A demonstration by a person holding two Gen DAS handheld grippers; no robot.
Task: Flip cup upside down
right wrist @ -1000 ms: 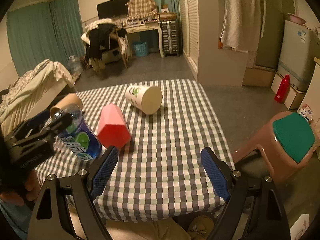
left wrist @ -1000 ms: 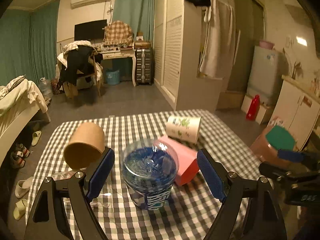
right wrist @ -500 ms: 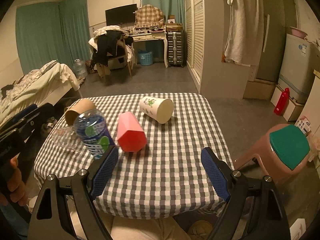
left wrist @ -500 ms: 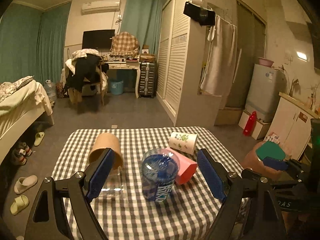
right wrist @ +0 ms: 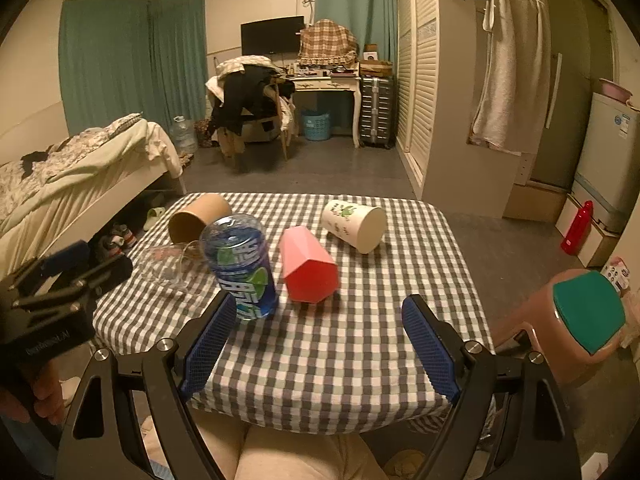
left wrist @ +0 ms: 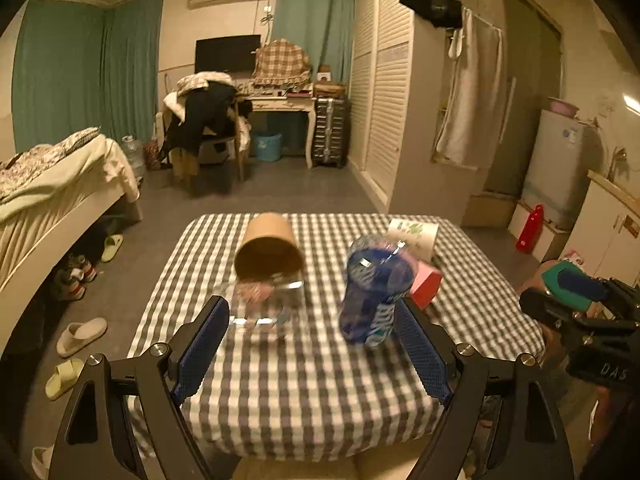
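Several cups are on the checked table [right wrist: 340, 344]. A blue plastic cup [right wrist: 240, 266] stands upside down; it also shows in the left wrist view [left wrist: 374, 292]. A pink cup [right wrist: 308, 266], a white printed cup [right wrist: 354, 226], a brown paper cup [right wrist: 198, 216] and a clear glass cup [right wrist: 168, 262] lie on their sides. My left gripper [left wrist: 316, 348] is open and empty, above the table's near edge, behind the glass cup [left wrist: 266, 304] and the blue cup. My right gripper [right wrist: 320, 344] is open and empty, near the table's front edge.
A pink stool with a green top [right wrist: 580, 320] stands right of the table. A bed [right wrist: 72, 172] is at the left, with slippers on the floor [left wrist: 80, 336]. A wardrobe [right wrist: 432, 80] and a fridge [right wrist: 608, 160] stand at the right.
Both grippers have pulled back from the table, so more of it shows. The left gripper, earlier open close around the upside-down blue cup, is now well clear of it.
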